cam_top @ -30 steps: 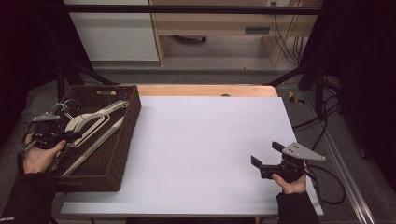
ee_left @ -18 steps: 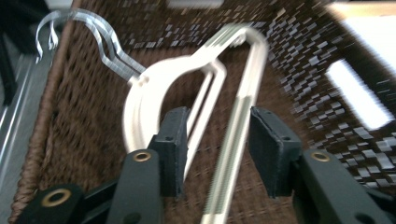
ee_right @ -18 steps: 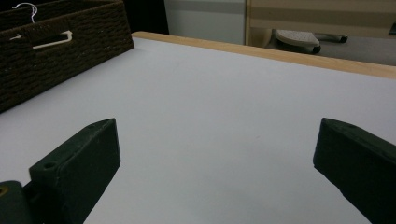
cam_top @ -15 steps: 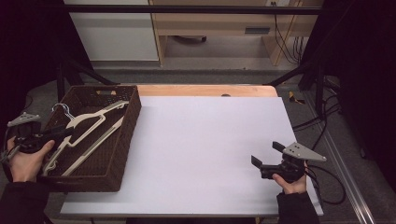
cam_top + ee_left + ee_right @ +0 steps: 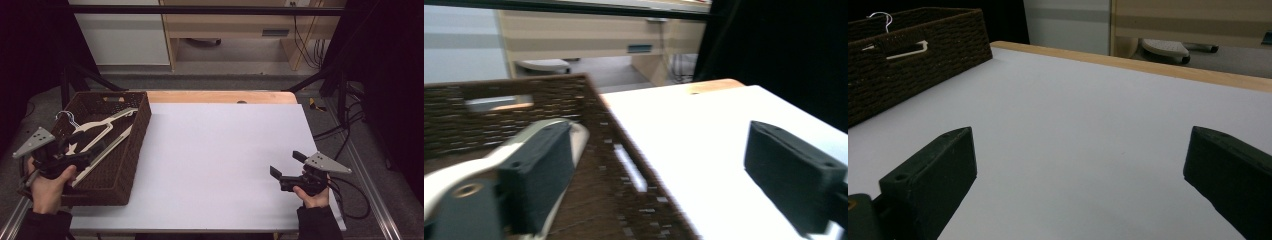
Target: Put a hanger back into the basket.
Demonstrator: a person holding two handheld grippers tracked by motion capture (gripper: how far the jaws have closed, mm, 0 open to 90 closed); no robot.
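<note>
A brown wicker basket (image 5: 134, 150) stands on the left part of the white table (image 5: 220, 145). Cream hangers (image 5: 102, 131) lie inside it, one with a white wire hook. My left gripper (image 5: 85, 149) hovers over the basket's near left part, open and holding nothing. In the left gripper view the left gripper (image 5: 664, 175) straddles the basket (image 5: 634, 170) rim, one jaw above a cream hanger (image 5: 454, 177), the other over the table. My right gripper (image 5: 288, 164) rests open near the table's front right; in the right gripper view the right gripper (image 5: 1078, 170) has only bare table between its jaws.
A wooden strip (image 5: 220, 96) edges the table's far side. Beyond it stand a pale cabinet (image 5: 125, 35) and a wooden desk (image 5: 240, 25). Cables (image 5: 345, 135) hang off the right side. The basket (image 5: 908, 55) sits far left in the right gripper view.
My left gripper swung out left of the basket, then came back right over its near part, still open. The right gripper has not moved.
</note>
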